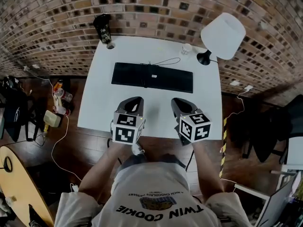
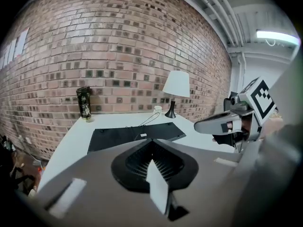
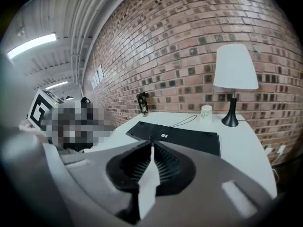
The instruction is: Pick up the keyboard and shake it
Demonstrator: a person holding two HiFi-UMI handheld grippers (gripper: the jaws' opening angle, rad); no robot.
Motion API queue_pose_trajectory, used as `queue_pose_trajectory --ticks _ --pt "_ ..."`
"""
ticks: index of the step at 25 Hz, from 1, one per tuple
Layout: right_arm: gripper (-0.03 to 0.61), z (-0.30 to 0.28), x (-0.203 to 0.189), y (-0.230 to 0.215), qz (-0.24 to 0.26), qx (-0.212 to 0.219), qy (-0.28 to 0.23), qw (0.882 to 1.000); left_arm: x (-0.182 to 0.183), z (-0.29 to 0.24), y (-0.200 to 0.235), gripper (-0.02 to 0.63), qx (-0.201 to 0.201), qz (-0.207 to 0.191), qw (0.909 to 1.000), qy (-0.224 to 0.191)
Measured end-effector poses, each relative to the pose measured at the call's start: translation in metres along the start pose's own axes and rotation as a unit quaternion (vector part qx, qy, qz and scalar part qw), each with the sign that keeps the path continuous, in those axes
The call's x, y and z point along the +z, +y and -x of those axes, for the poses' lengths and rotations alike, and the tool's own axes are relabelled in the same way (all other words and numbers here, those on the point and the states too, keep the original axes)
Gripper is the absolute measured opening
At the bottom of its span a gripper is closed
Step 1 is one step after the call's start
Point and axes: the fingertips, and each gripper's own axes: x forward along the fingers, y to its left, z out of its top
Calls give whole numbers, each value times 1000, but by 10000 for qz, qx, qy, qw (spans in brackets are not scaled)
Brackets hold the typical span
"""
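Desk's [image 1: 94,98] near edge partly hidden under my left tongs [image 1: 136,100] and right tongs [image 1: 176,101], keyboard's [image 1: 152,77] label too small to read, can's [image 1: 102,28] print likewise

Head view: above the person, steeply down onto the white table [image 1: 94,103].
Left gripper view: low at the table's near edge, facing the brick wall [image 2: 118,46].
Right gripper view: likewise, further right.
Shared by all 3: keyboard [image 1: 170,79], lamp [image 1: 222,34].
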Motion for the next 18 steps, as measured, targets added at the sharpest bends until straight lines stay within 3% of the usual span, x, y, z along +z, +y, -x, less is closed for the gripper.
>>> queue_pose_trajectory --ticks 8,11,18 --pt "42 -19 4 -65 -476 -449 181 9977 11 -42 77 32 -119 -28 9999 119" --pt "100 -27 3 -87 -723 -428 257 9961 14 -62 111 67 -28 30 9997 233" --pt "139 -62 4 -144 -879 -399 539 9939 8 -101 194 123 182 602 9963 592"
